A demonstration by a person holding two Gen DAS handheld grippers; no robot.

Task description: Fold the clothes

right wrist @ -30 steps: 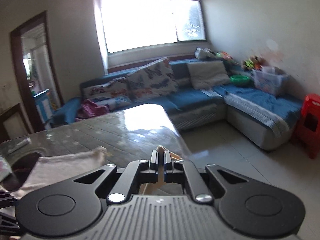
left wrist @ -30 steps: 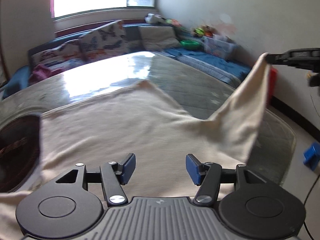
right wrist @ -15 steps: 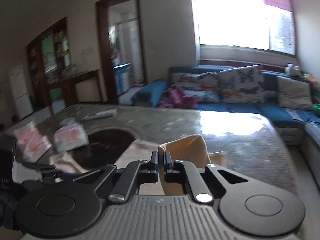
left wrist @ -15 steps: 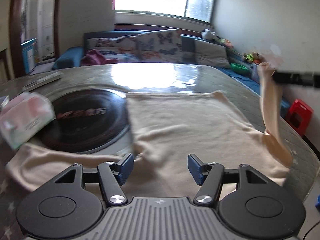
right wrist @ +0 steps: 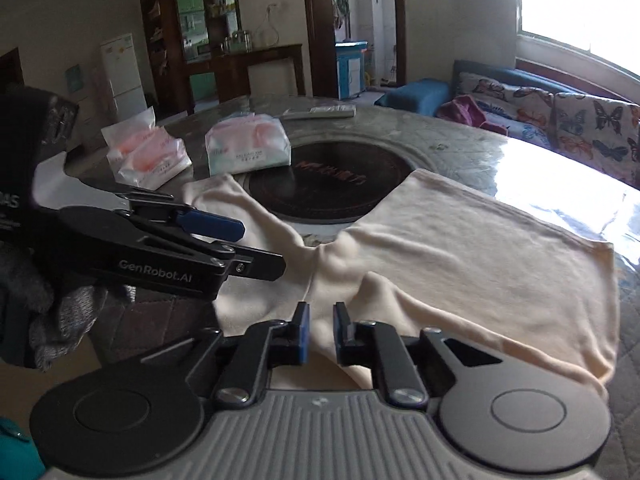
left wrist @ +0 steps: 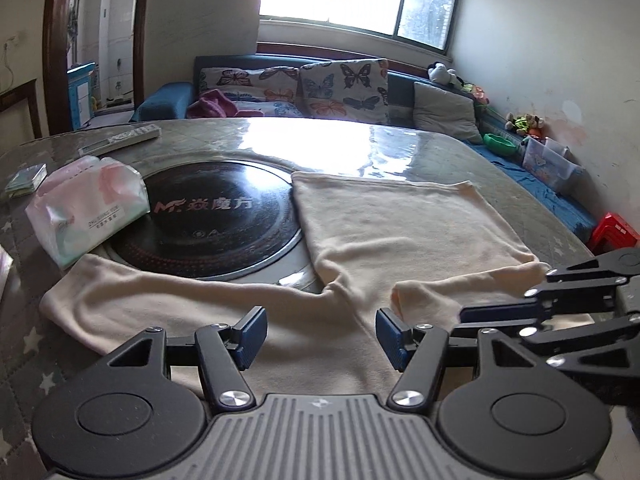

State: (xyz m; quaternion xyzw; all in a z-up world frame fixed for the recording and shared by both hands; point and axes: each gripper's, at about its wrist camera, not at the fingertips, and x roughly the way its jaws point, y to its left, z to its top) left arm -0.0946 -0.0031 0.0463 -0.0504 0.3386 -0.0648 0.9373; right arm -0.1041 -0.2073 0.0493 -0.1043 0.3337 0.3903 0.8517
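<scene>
A cream long-sleeved garment (left wrist: pixel 400 232) lies spread on the round table, its body to the right of the black hotplate; it also shows in the right wrist view (right wrist: pixel 480 252). One sleeve (left wrist: pixel 132 292) runs left toward the tissue pack. The other sleeve (right wrist: pixel 380 292) is folded in over the body. My left gripper (left wrist: pixel 318 334) is open and empty, low over the garment's near edge. My right gripper (right wrist: pixel 320 332) has its jaws slightly apart over the folded sleeve, holding nothing. It shows side-on in the left wrist view (left wrist: pixel 532 312).
A black round hotplate (left wrist: pixel 208 216) is set in the table's middle. A tissue pack (left wrist: pixel 88 208) stands at its left, two more packs (right wrist: pixel 148 152) farther left. A remote (left wrist: pixel 120 138) lies at the far edge. A blue sofa (left wrist: pixel 320 92) stands behind.
My right gripper carried the raised sleeve leftward and down onto the garment's body, then opened and let it go. My left gripper swung left and stayed open.
</scene>
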